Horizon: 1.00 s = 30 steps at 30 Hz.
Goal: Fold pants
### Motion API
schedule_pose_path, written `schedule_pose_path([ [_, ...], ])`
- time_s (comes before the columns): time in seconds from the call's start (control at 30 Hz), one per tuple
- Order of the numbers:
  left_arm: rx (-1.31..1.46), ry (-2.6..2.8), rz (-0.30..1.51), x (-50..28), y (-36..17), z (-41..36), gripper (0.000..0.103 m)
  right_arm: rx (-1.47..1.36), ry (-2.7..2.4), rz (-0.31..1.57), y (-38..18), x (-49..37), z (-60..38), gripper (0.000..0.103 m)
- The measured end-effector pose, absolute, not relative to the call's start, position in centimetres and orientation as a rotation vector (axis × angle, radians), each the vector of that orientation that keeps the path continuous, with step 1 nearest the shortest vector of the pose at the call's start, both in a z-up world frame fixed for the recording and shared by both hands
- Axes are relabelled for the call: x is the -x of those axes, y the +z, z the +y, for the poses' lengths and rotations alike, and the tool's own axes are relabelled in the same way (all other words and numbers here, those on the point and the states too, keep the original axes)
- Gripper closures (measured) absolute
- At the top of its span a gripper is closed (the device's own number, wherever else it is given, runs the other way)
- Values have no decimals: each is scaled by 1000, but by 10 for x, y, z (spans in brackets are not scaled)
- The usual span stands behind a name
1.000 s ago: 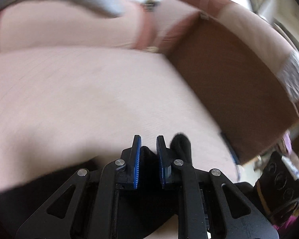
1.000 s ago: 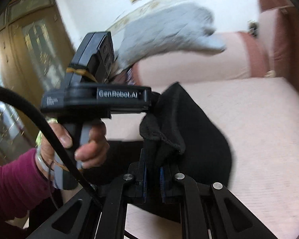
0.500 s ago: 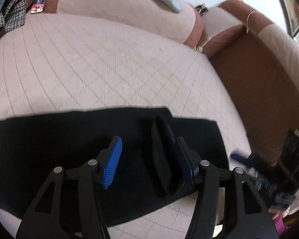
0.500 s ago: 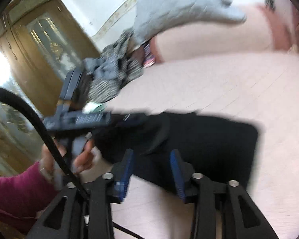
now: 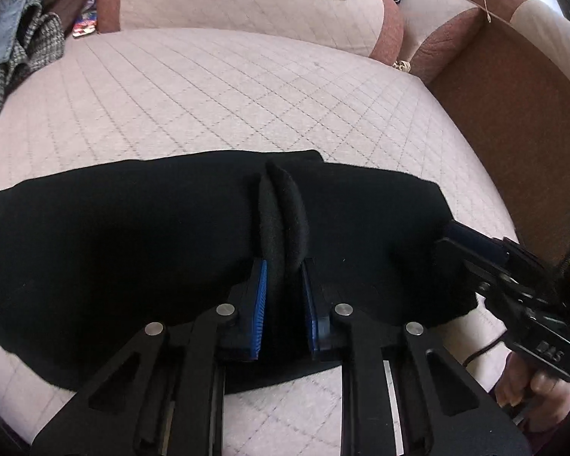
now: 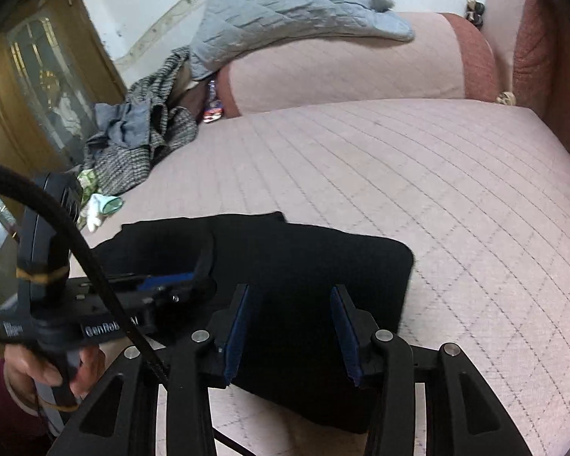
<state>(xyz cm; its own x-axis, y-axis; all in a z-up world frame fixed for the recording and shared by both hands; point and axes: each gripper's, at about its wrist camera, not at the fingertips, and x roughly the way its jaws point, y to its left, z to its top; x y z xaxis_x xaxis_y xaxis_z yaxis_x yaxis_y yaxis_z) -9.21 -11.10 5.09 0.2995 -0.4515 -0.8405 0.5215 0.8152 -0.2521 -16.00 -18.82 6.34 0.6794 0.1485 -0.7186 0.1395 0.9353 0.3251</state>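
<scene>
**Black pants down flat on the quilted seat**

Lowered from where both grippers held them bunched in the air a second ago, the black pants (image 5: 140, 250) now lie spread in a folded band across the pink quilted sofa seat (image 5: 247, 95). One raised ridge of the cloth (image 5: 283, 220) stands up in the middle of the band, and the left gripper (image 5: 283, 304) has just been closing on it again after opening — its blue pads sit narrow, with the base of the ridge between them. The right gripper (image 6: 290, 326) hovers over the near right part of the pants with its jaws parted to a middling gap; black cloth shows beneath them, and neither pad presses on it. From the right wrist view, the hand (image 6: 45, 372) holding the left gripper is at the lower left, a dark red sleeve (image 6: 0, 418) behind it. Farther out, a grey quilted blanket (image 6: 296, 11) drapes over the sofa back, and a heap of grey clothes (image 6: 144, 136) lies at the seat's left end.
</scene>
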Motion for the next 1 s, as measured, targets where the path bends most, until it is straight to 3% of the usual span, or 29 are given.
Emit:
schedule_pose_path([
  [0.13,-77,-628,1065,96,46,-110,86,-350,-15,867,41,150,-181,60],
  [1.0,-147,-549,987,112,69,-100,86,-385,-4,880,61,155,-170,61],
])
